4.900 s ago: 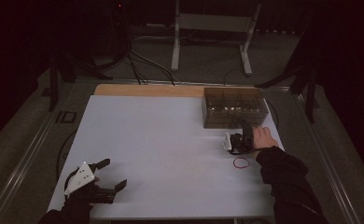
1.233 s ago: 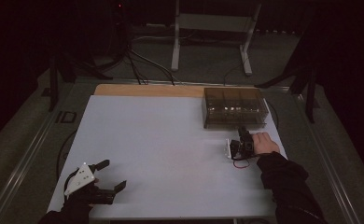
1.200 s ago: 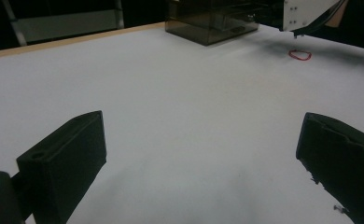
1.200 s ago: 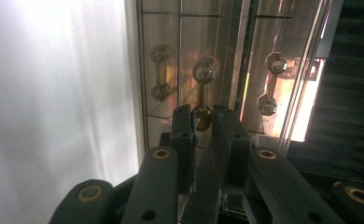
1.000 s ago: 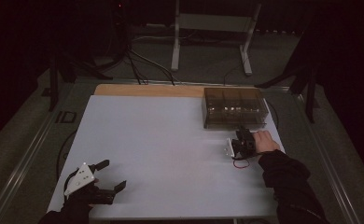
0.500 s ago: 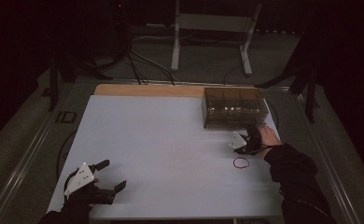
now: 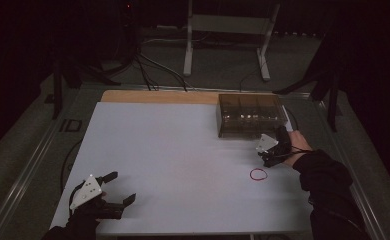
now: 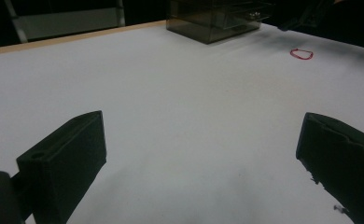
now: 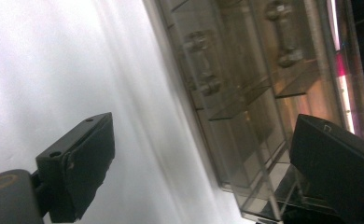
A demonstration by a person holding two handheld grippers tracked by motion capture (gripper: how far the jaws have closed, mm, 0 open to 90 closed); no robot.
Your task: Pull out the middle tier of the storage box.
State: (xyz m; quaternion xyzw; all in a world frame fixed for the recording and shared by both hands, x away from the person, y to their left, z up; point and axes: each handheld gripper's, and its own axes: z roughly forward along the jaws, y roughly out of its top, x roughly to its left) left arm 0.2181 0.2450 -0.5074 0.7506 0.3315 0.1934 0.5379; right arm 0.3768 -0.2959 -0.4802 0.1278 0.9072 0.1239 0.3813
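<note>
Risen off the red band (image 7: 258, 174), right gripper (image 7: 269, 156) spreads wide, empty, near box (image 7: 250, 116).

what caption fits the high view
Right tool open between smoked drawer box and red rubber band lying on white table.

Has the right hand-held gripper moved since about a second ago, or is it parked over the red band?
Yes. The right hand-held gripper has moved up the high view toward the smoky drawer box, leaving the red rubber band on the white table. Its jaws have just been opening, nothing between them.
</note>
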